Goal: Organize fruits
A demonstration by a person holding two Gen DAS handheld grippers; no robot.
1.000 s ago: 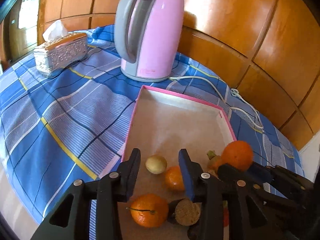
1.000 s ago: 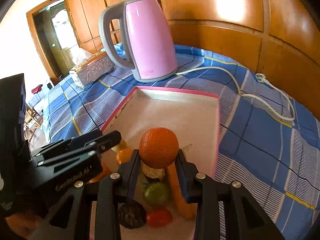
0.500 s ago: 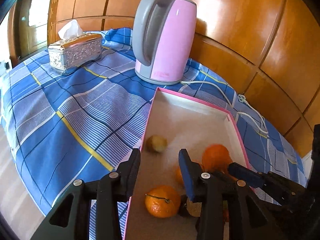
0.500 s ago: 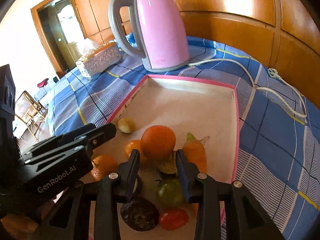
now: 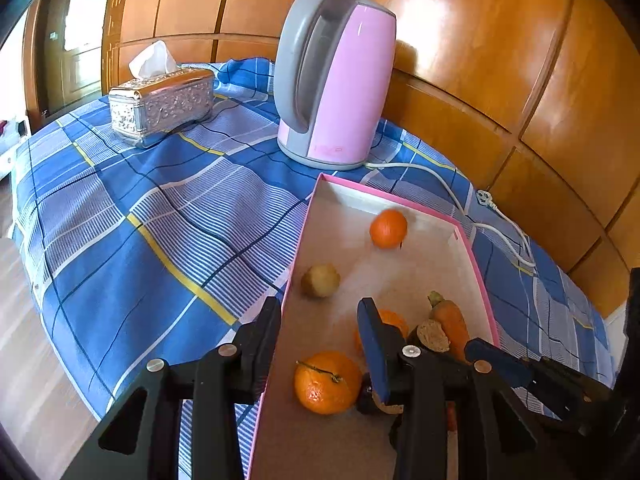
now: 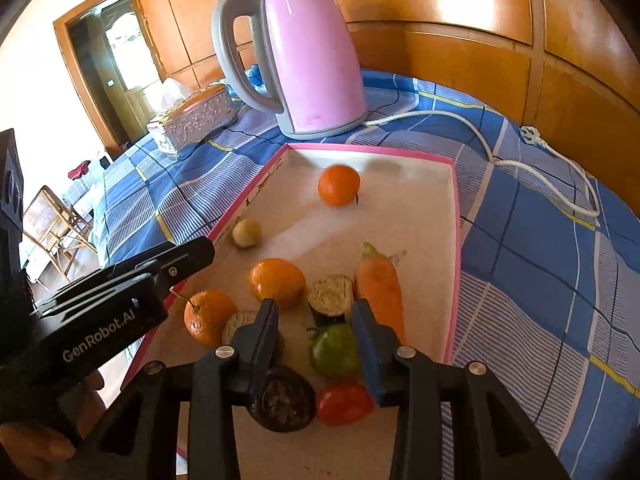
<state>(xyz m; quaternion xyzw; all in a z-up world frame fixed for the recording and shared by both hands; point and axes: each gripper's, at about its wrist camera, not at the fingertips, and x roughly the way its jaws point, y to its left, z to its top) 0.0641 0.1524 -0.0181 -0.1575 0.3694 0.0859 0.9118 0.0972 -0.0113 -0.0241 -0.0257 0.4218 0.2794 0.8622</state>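
Observation:
A pink-rimmed tray holds the produce. One orange lies alone near the tray's far end. A small yellowish fruit sits by the left rim. Two more oranges, a carrot, a green tomato, a red tomato and dark cut pieces crowd the near end. My right gripper hovers open over this pile, holding nothing. My left gripper is open and empty above the tray's left rim, near a stemmed orange.
A pink kettle stands just beyond the tray, and its white cord trails along the right side to a loose plug. A silver tissue box sits at the far left. A blue checked cloth covers the table, and wooden panels rise behind it.
The orange that was between the right gripper's fingers has left them and now lies at the tray's far end. The left gripper has drifted leftward over the rim.

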